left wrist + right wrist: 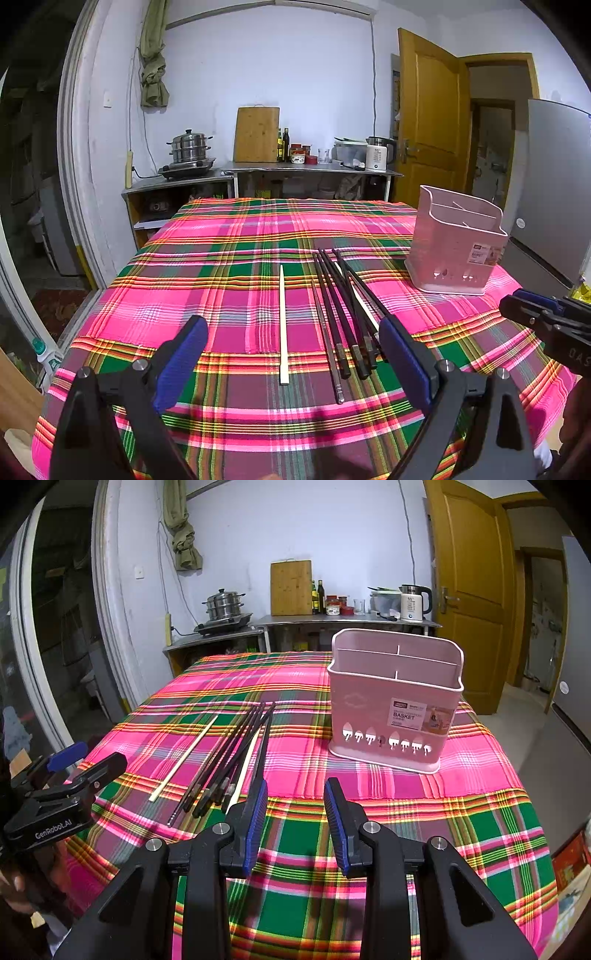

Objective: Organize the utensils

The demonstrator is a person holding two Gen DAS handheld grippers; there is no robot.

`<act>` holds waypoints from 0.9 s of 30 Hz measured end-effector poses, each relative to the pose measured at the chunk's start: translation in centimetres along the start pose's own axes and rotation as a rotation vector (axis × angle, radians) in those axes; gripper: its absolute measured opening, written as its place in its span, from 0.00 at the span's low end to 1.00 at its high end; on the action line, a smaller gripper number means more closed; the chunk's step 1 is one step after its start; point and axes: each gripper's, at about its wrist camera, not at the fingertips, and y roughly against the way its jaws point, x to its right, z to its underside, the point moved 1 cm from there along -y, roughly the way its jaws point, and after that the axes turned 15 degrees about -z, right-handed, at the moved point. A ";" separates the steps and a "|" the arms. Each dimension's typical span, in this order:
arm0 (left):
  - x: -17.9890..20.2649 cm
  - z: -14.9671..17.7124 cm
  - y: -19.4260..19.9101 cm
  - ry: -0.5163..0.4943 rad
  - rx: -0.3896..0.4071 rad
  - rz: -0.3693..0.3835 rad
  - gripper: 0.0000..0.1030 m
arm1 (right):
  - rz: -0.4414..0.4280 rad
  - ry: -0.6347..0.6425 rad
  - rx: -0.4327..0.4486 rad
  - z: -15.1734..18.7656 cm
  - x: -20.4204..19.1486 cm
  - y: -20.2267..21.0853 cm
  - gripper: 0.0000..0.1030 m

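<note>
A single cream chopstick [283,325] [183,759] lies alone on the plaid tablecloth. To its right is a pile of several black chopsticks [338,310] [229,760] with another cream one [245,771] among them. A pink utensil basket [458,245] [395,701] with dividers stands upright on the right, and nothing shows inside it. My left gripper [293,354] is wide open, low over the table, with the cream chopstick and pile ends between its fingers. My right gripper [295,823] is open, empty, facing the basket, just right of the pile.
The table [229,236] ends close behind the basket and at the left. A steel counter [310,170] with a steamer pot, cutting board, bottles and kettle runs along the back wall. A wooden door [428,122] stands open at the right.
</note>
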 end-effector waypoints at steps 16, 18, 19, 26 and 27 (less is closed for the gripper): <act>0.3 0.2 0.0 -0.004 0.006 0.007 0.92 | 0.000 -0.011 0.002 0.1 0.3 0.0 0.32; 0.4 0.3 0.0 -0.007 0.006 0.007 0.92 | 0.001 -0.015 0.001 0.2 0.5 -0.2 0.32; 0.5 0.3 0.0 -0.008 0.005 0.008 0.92 | 0.001 -0.016 0.001 0.2 0.6 -0.2 0.32; 0.6 0.2 0.0 -0.011 0.004 0.011 0.92 | 0.001 -0.015 0.003 0.2 0.6 -0.2 0.32; 0.6 0.2 0.0 -0.011 0.005 0.012 0.92 | 0.001 -0.015 0.004 0.2 0.6 -0.2 0.32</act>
